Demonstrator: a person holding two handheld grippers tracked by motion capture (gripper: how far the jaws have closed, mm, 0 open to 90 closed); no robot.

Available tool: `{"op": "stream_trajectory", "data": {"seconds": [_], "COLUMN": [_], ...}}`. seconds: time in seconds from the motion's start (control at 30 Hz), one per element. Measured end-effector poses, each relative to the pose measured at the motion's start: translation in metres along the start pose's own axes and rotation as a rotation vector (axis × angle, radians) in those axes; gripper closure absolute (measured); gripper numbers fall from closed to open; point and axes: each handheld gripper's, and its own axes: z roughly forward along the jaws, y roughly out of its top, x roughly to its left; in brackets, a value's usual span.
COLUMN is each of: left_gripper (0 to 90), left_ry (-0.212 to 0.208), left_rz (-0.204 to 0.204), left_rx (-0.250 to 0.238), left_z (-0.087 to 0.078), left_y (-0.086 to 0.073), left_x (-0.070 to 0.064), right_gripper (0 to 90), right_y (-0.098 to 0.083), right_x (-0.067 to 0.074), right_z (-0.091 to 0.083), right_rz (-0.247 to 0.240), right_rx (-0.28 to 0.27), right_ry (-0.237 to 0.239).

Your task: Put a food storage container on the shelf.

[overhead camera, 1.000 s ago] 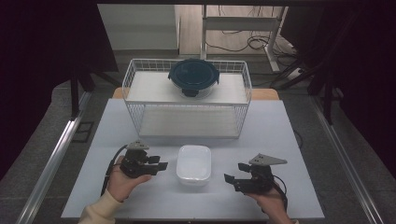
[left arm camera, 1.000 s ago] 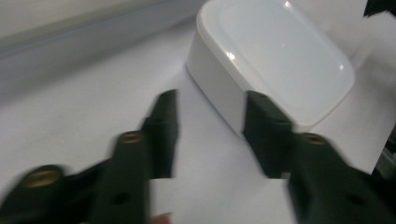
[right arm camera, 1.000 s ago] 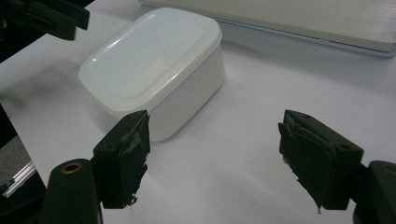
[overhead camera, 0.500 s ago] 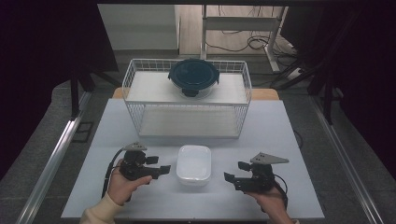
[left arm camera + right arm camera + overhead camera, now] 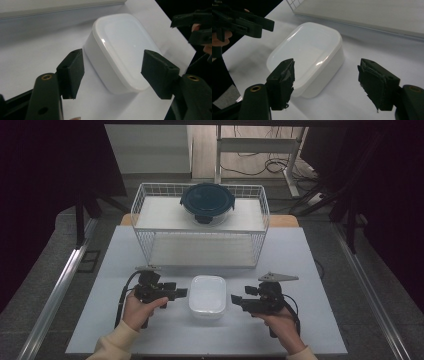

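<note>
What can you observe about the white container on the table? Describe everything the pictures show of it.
The white container is a shallow rounded-rectangle box of glossy, plastic-looking material, with a lid whose rim overhangs the sides. It appears closed and sits flat on the pale table, in front of the wire basket. The left gripper and right gripper flank it, jaws open, neither touching it.

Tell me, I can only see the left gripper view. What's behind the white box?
Observer: A white wire basket with a round dark-lidded container inside.
Operator: Is another gripper near the box?
Observer: Yes, the right gripper is on the white box's other side, pointing at it, with the left gripper facing it.
Operator: Is the right one squeezing it?
Observer: No, the right gripper view shows its jaws spread, not touching.
</note>
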Motion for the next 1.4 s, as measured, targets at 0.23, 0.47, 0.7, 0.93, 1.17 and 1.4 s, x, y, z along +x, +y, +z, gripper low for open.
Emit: {"op": "stream_trajectory", "data": {"seconds": [0.23, 0.47, 0.7, 0.93, 1.17, 1.4], "left_gripper": [36.9, 40.2, 42.2, 45.4, 55.0, 65.1], "left_ry": [-0.026, -0.07, -0.094, -0.142, -0.2, -0.202], "left_rz": [-0.042, -0.062, -0.076, -0.134, -0.161, -0.199], "left_rx": [0.019, 0.037, 0.064, 0.08, 0.091, 0.067], "left_z": [0.01, 0.016, 0.026, 0.033, 0.038, 0.037], "left_y": [0.005, 0.004, 0.002, -0.005, -0.006, -0.011], "left_x": [0.006, 0.008, 0.008, 0.017, 0.016, 0.02], "right_gripper": [32.3, 35.1, 37.3, 42.2, 50.3, 62.8], "right_y": [0.01, 0.01, 0.002, -0.002, -0.004, -0.006], "right_x": [-0.005, -0.008, -0.005, -0.004, -0.008, -0.013], "right_z": [0.018, 0.037, 0.046, 0.052, 0.055, 0.053], "right_rz": [0.1, 0.168, 0.18, 0.191, 0.23, 0.32], "right_rx": [0.018, 0.043, 0.065, 0.083, 0.096, 0.085], "right_ry": [0.014, 0.039, 0.06, 0.086, 0.1, 0.123]}}
